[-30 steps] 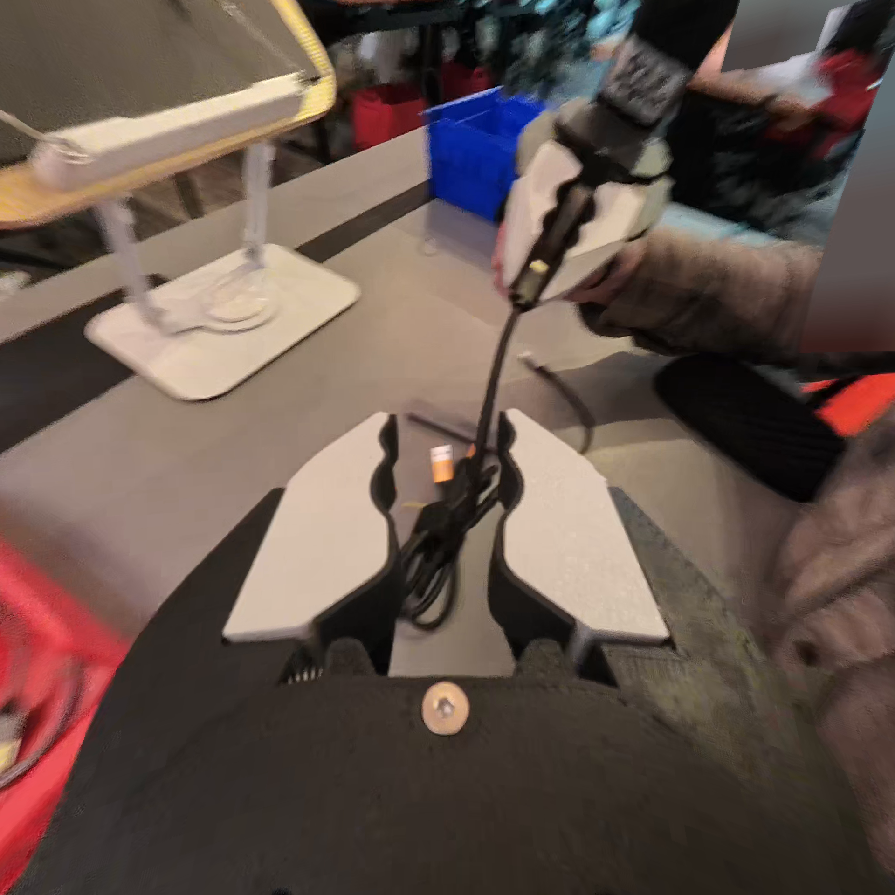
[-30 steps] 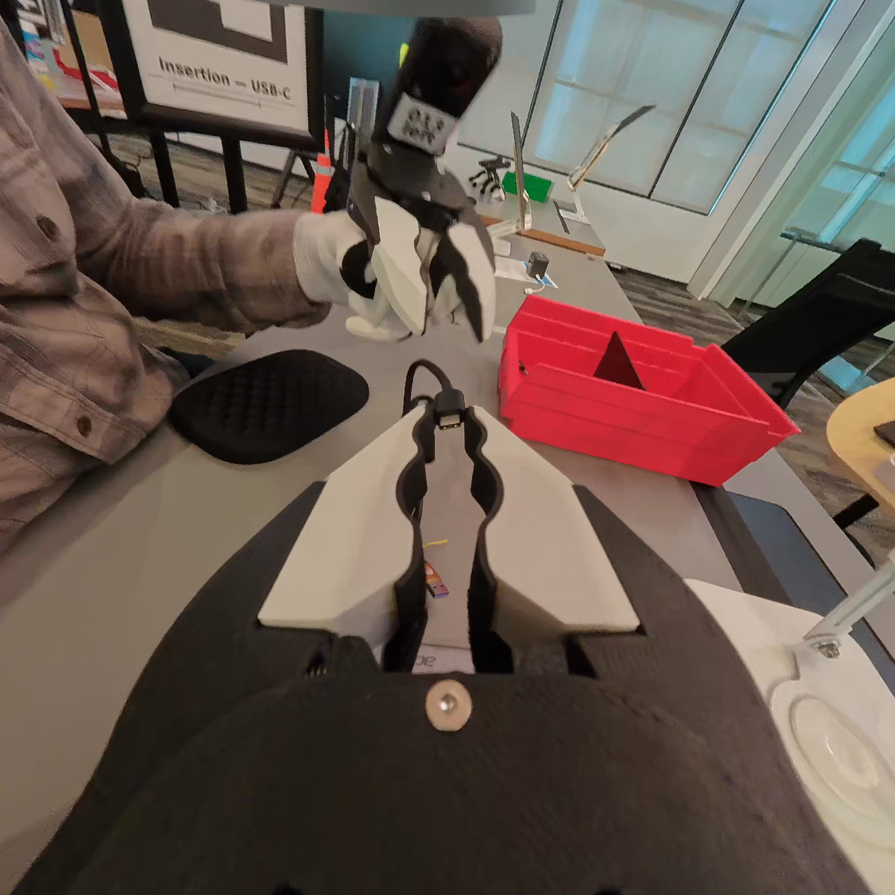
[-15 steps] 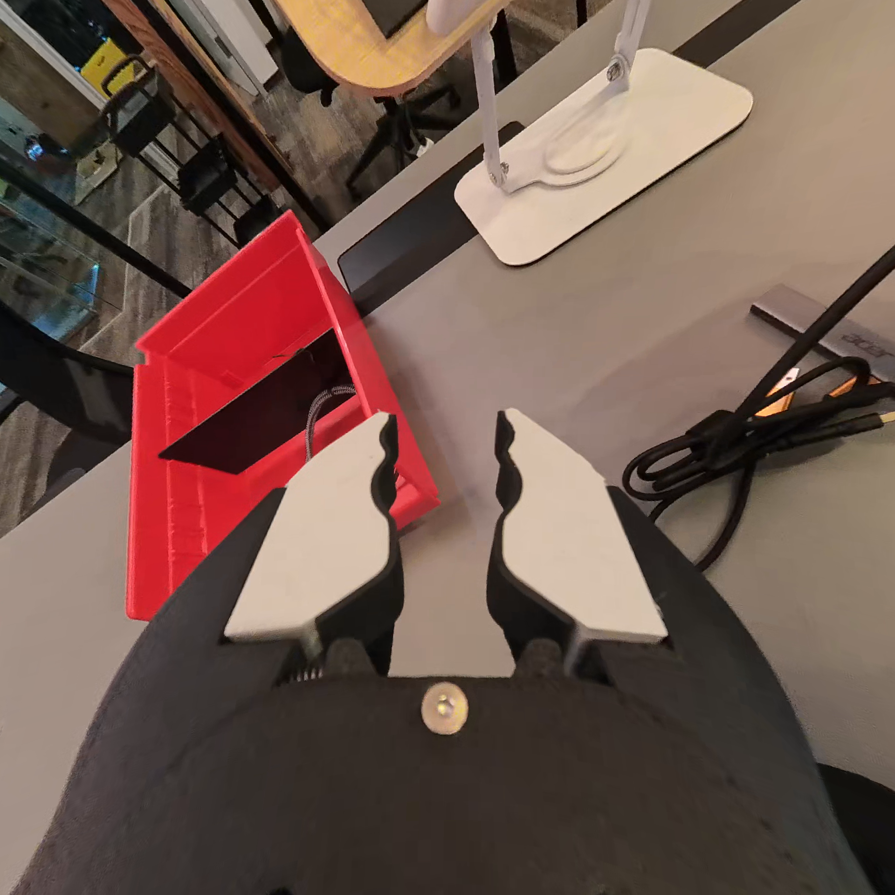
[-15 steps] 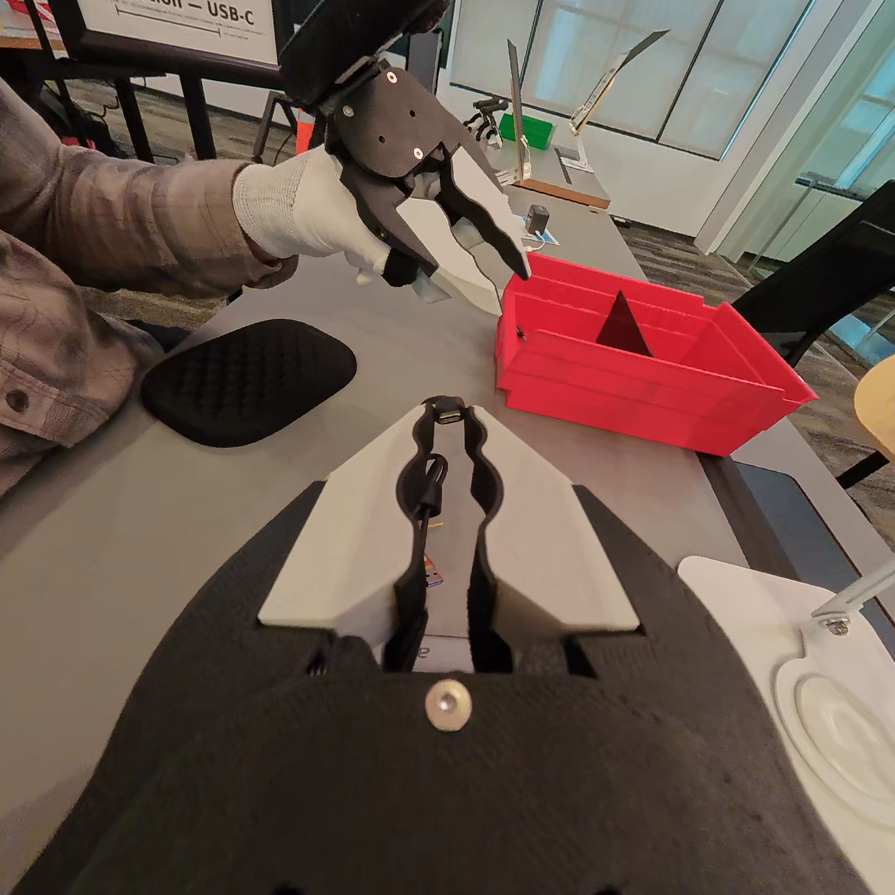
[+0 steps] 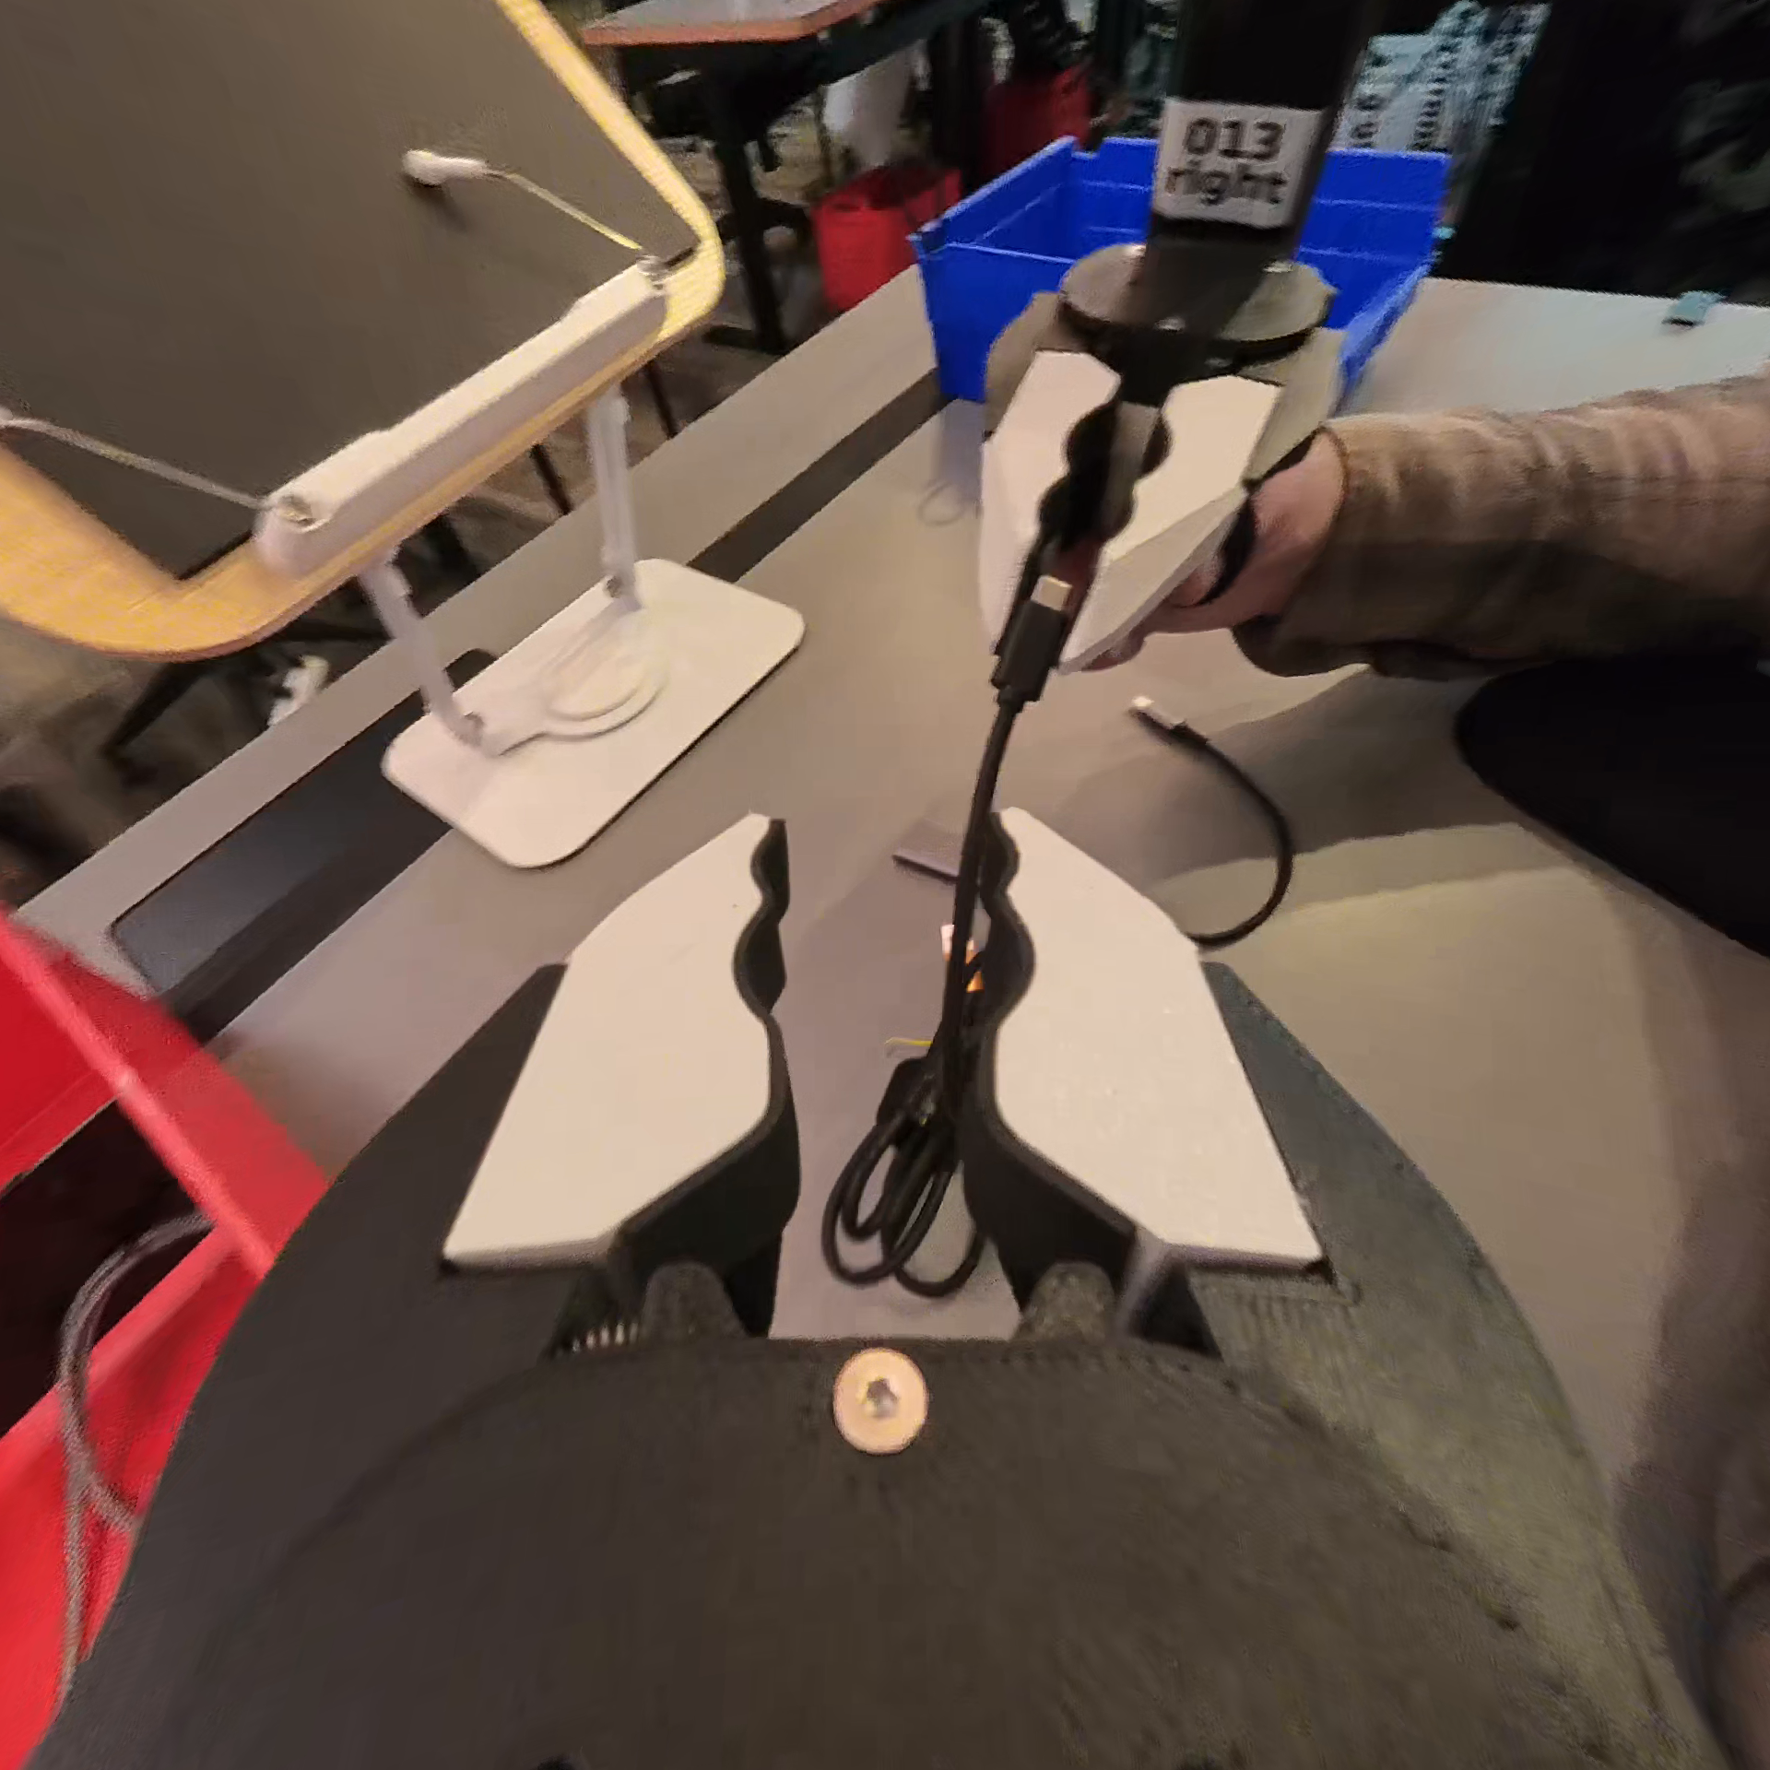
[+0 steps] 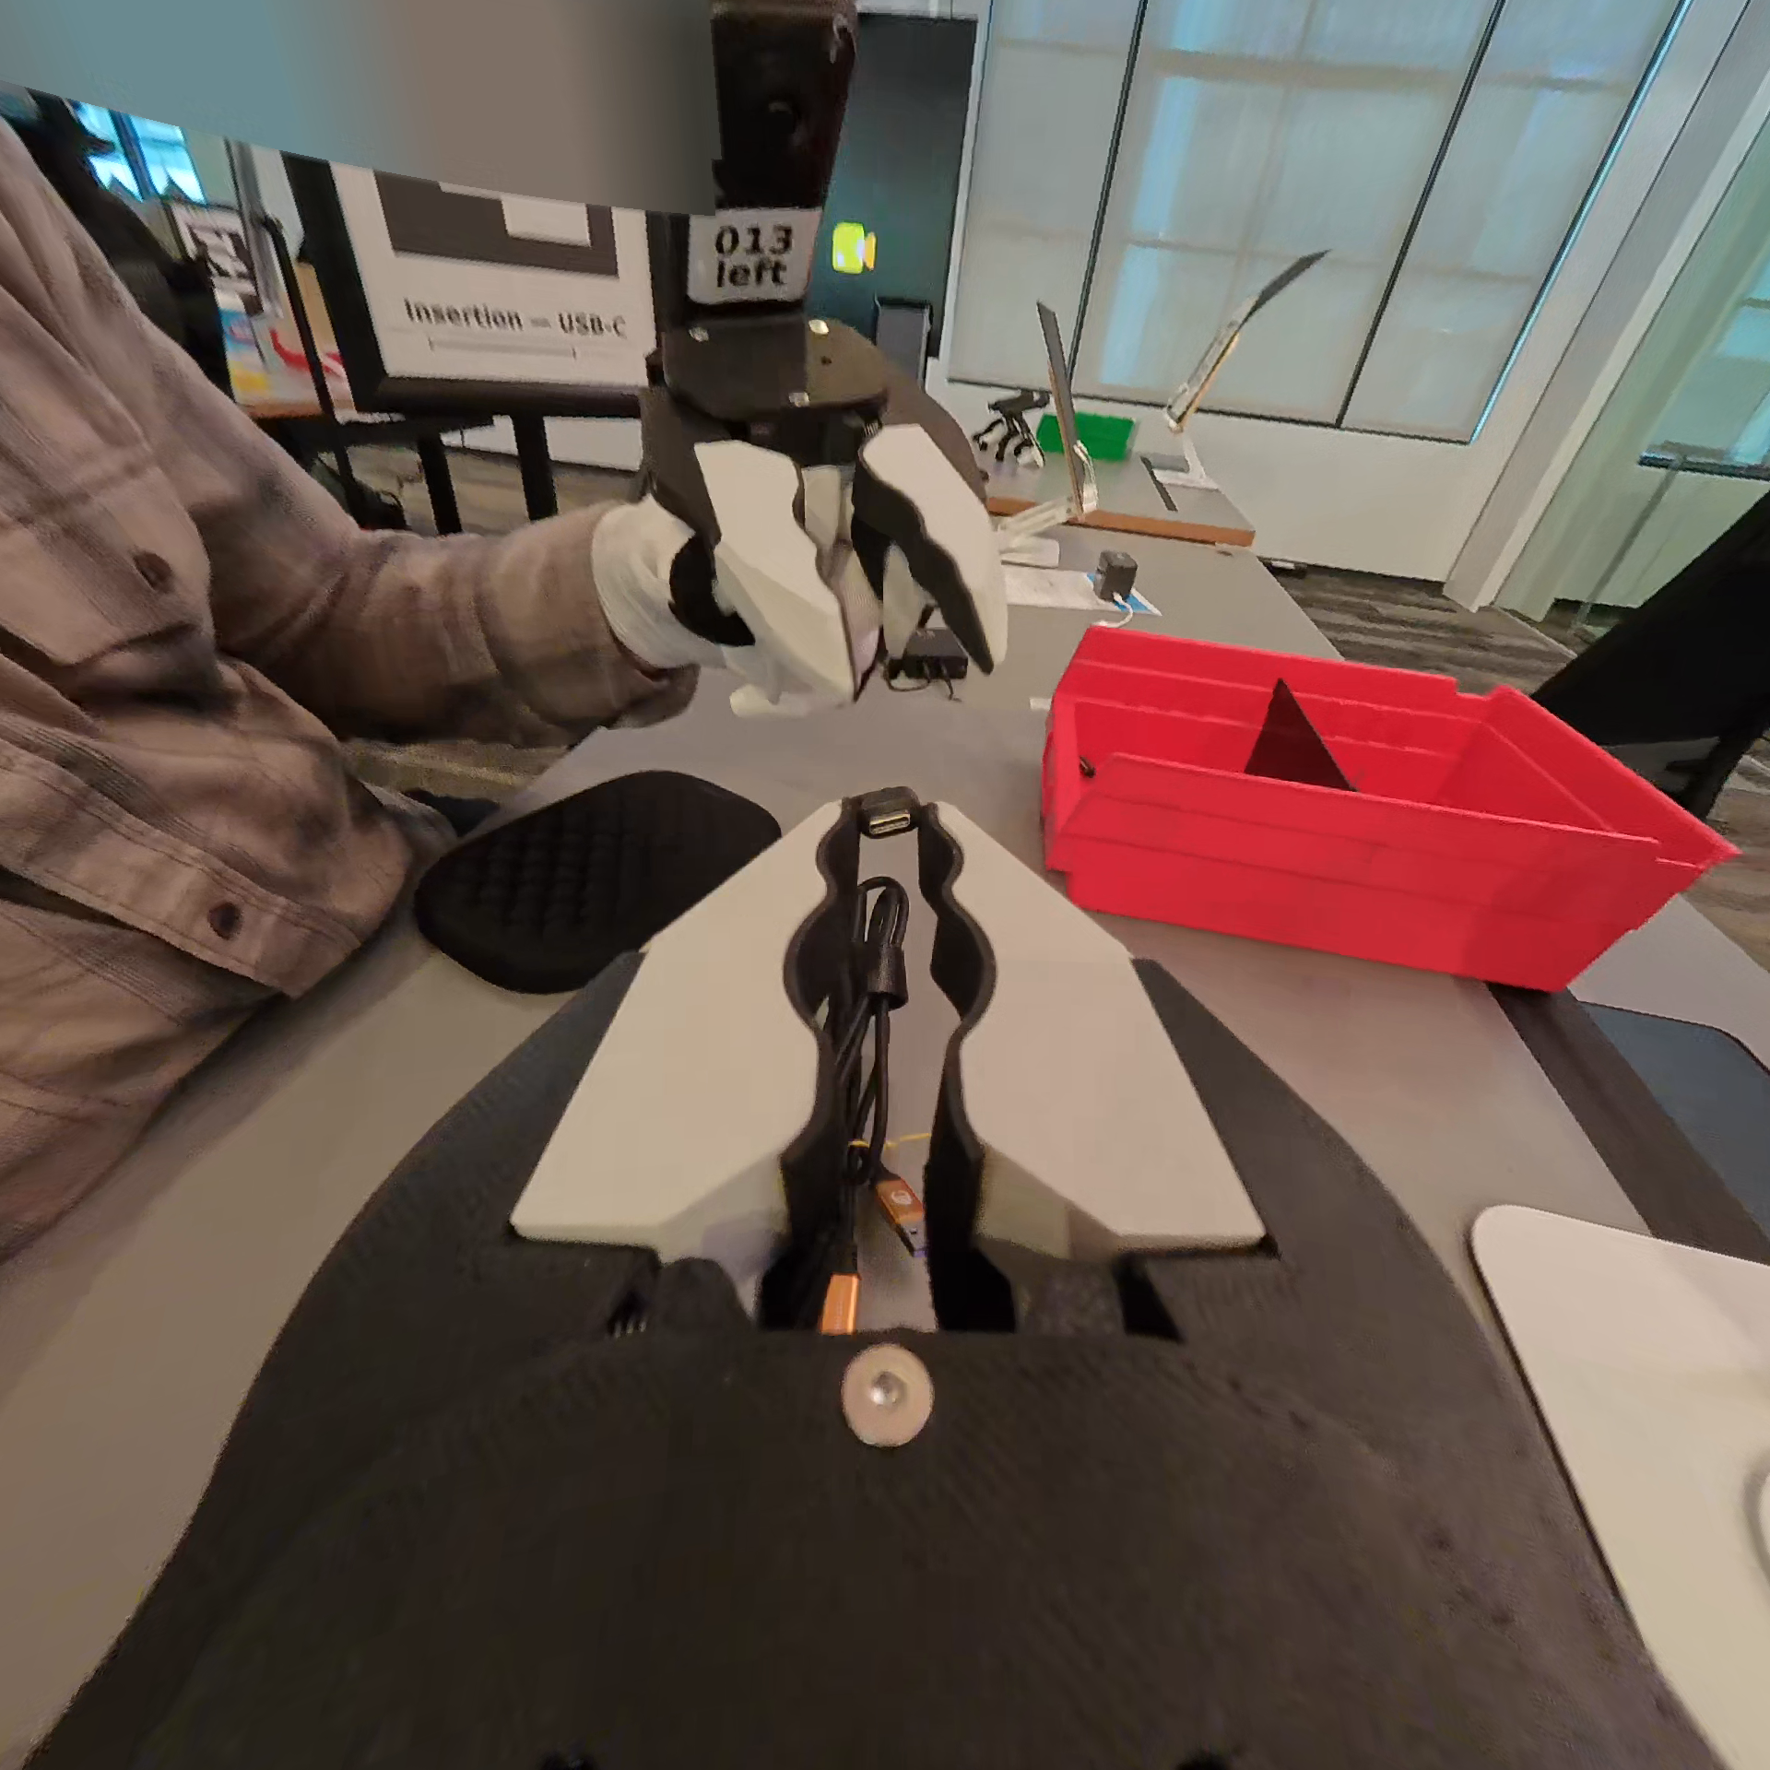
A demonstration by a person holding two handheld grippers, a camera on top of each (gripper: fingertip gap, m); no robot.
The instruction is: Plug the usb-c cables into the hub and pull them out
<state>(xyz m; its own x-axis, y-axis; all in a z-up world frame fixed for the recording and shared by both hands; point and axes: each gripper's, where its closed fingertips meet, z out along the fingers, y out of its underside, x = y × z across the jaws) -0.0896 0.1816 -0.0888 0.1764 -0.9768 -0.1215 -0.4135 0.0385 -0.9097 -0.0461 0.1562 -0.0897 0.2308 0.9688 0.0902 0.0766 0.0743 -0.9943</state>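
We see the right gripper (image 6: 886, 814) fingers pinching the black usb-c cable (image 5: 972, 919) plug, raised above the counter (image 5: 1437, 1006); left gripper (image 5: 886, 843) fingers spread, empty, above that counter.

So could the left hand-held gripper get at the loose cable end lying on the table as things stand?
Probably yes: the left hand-held gripper is open and holds nothing, and the loose cable end lies bare on the table, apart from the plug in the right hand-held gripper.

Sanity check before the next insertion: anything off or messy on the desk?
Nothing damaged. The right gripper holds a black USB-C plug lifted off the table, its cable trailing to a loose coil. A second cable lies loose nearby.
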